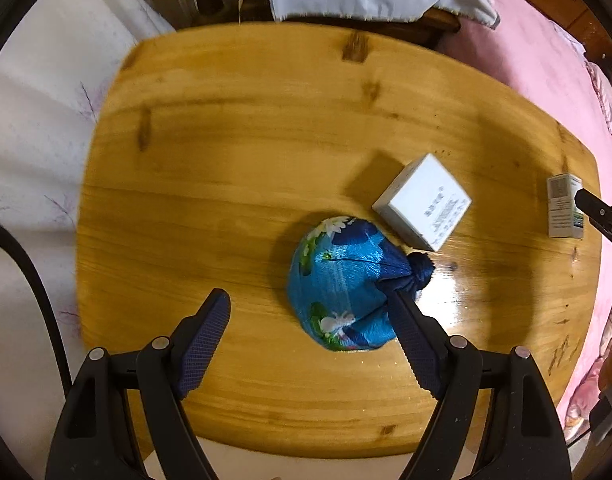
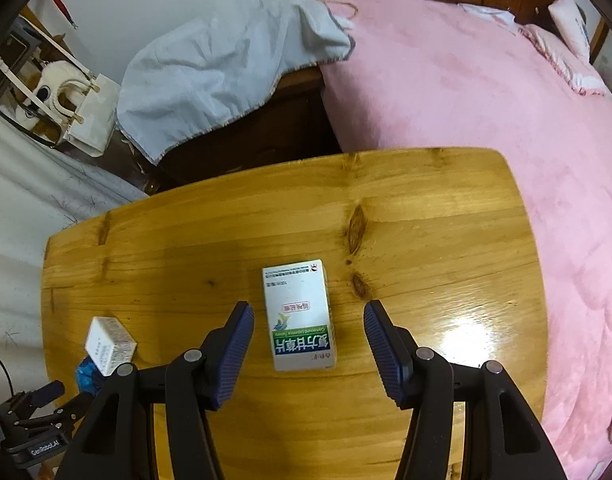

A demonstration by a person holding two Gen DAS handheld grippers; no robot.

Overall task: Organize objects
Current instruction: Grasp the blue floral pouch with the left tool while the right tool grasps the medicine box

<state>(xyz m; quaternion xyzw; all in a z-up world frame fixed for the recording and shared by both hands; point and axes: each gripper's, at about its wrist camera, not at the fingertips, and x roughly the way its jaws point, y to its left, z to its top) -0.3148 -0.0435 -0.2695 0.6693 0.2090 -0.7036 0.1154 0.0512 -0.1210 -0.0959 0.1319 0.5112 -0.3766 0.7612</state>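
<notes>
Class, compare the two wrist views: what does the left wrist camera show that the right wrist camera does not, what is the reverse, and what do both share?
Only the left wrist view shows the whole blue floral cloth bundle and its dark knot. Only the right wrist view shows the cream handbag and the green-and-white medicine box's printed front, lying between the open jaws. Both show the wooden table, the square white box, the pink bedspread and the pale cloth.
</notes>
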